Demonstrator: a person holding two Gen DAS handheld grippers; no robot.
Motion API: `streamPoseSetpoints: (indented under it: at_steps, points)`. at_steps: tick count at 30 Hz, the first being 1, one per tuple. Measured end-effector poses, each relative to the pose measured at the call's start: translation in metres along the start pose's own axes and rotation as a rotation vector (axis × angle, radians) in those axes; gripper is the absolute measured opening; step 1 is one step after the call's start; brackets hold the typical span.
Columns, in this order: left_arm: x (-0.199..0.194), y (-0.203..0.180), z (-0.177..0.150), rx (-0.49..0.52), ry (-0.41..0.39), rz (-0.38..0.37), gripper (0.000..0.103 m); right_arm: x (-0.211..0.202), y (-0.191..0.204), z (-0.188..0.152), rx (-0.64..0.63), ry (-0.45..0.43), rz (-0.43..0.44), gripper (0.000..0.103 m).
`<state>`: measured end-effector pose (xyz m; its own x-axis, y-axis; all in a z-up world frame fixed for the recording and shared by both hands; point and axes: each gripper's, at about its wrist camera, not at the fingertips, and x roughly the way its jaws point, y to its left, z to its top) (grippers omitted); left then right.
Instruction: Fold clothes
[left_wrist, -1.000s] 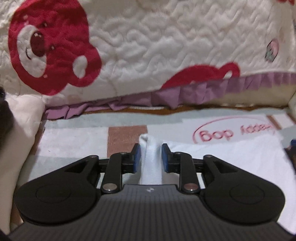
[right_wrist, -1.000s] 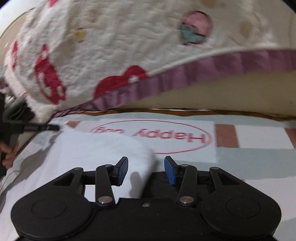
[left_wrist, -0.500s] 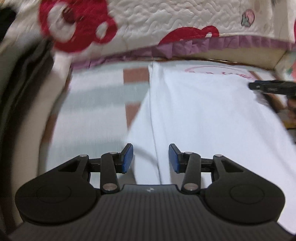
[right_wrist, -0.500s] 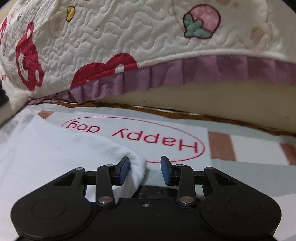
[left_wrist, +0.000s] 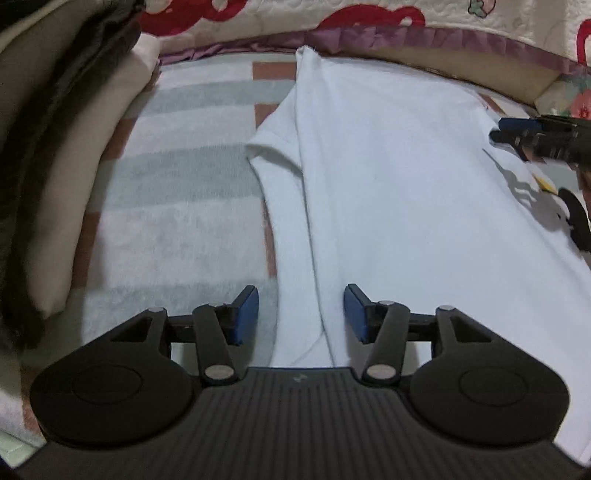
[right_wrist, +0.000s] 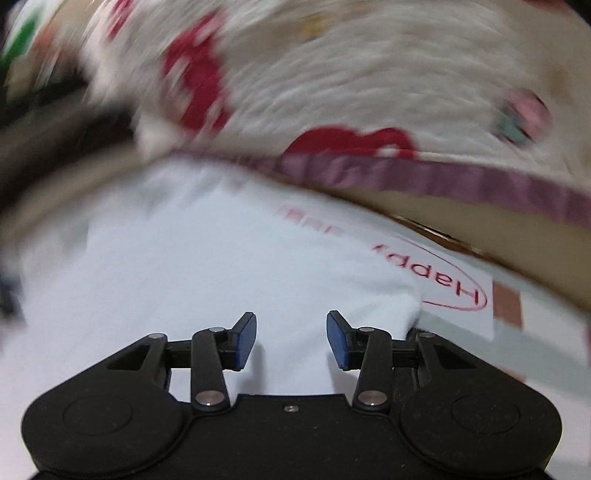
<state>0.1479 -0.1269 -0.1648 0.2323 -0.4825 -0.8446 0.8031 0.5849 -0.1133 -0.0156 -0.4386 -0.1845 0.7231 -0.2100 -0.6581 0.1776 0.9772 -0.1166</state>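
Observation:
A white garment (left_wrist: 388, 184) lies flat on a striped mat, with one side folded over and a sleeve sticking out to the left. My left gripper (left_wrist: 301, 314) hovers open over the garment's folded left edge, holding nothing. At the far right of the left wrist view the right gripper (left_wrist: 535, 138) reaches in over the cloth. In the blurred right wrist view the same white garment (right_wrist: 221, 266) fills the middle, and my right gripper (right_wrist: 291, 341) is open above it, with nothing between its fingers.
The mat (left_wrist: 177, 206) has pale green, white and brown stripes and a red "Happy" print (right_wrist: 436, 277). A quilted cover with red bears and a purple frill (left_wrist: 406, 37) hangs along the back. A cream cushion (left_wrist: 74, 192) and dark fabric line the left side.
Both grippers let go of the garment's corners and opened wider. The left one pulled back toward the near end of the garment. The right one swung left over the cloth, blurring its view.

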Motion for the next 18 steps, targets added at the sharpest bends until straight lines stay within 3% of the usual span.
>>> streamPoseSetpoints:
  at_steps: [2, 4, 9, 12, 15, 18]
  points:
    - [-0.003, 0.004, -0.002, 0.0, 0.014, 0.005, 0.054, 0.005, 0.008, -0.008, -0.026, 0.019, -0.01, 0.049]
    - [-0.006, 0.009, -0.005, 0.001, 0.022, 0.009, 0.054, 0.007, 0.009, -0.016, -0.013, 0.015, -0.023, 0.057]
    - [-0.008, 0.019, -0.006, 0.0, 0.034, 0.003, 0.055, -0.002, -0.004, -0.009, 0.12, 0.055, -0.01, 0.058]
    - [-0.01, 0.02, -0.005, -0.007, 0.019, -0.02, 0.055, -0.013, 0.008, -0.004, 0.128, 0.047, 0.062, 0.058]
    - [-0.013, 0.019, -0.003, -0.023, -0.008, -0.048, 0.055, -0.027, 0.021, -0.004, 0.193, -0.004, 0.218, 0.058]
    - [-0.015, 0.019, -0.001, -0.038, -0.036, -0.077, 0.055, -0.026, 0.041, -0.01, 0.208, 0.037, 0.236, 0.058]
